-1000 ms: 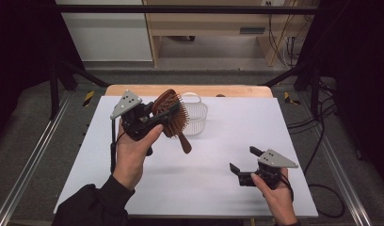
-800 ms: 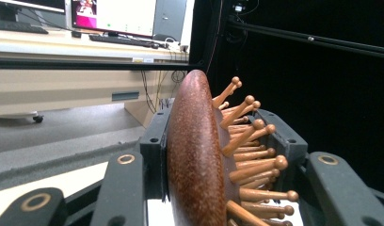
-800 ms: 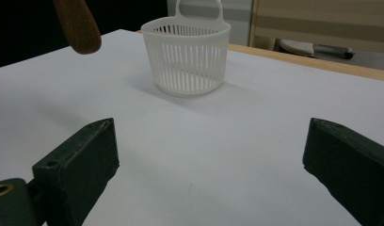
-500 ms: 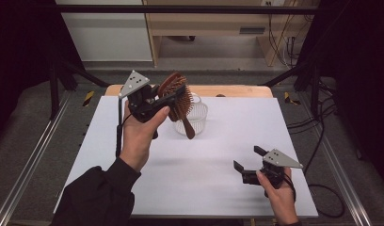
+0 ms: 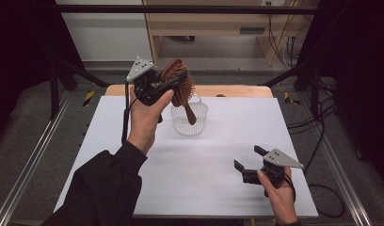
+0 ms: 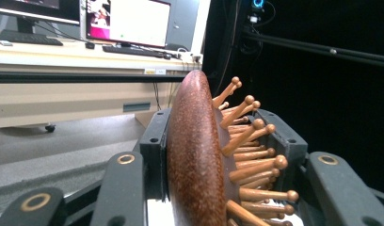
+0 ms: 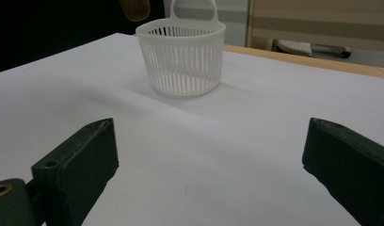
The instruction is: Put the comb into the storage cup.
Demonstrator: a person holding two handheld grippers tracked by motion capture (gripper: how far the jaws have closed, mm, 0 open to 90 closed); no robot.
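The left tongs [image 5: 173, 84] clamp the brown wooden hairbrush [image 5: 180, 87] above the white slotted plastic basket [image 5: 189, 120] near the desk's [image 5: 110, 122] far edge. The right tongs [image 5: 246, 160] stand open, empty.

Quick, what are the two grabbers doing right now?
Left gripper: closed on the wooden hairbrush, held up over the white basket.
Right gripper: open, holding nothing, low over the table.

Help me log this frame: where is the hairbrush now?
In the high view the hairbrush is clamped in the left tongs, lifted above the white basket at the table's far middle.
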